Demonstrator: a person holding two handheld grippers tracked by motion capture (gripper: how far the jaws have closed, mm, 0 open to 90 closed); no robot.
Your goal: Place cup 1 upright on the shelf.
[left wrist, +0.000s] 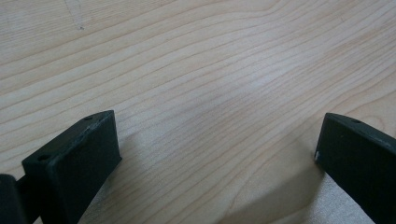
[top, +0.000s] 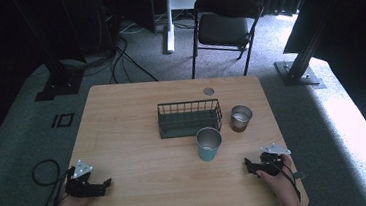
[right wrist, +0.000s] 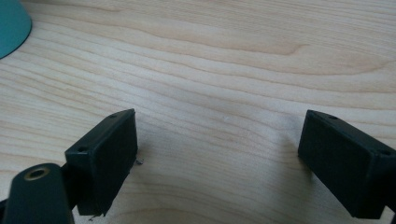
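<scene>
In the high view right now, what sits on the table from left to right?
Left gripper → wire basket → teal cup → brown cup → right gripper.

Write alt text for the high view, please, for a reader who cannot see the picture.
A person's hands hold the left gripper and the right gripper, both open, low at the near edge of a wooden table. Mid-table stand an empty wire basket, a teal cup in front of it and a brown cup at its right. A black chair stands beyond.
</scene>
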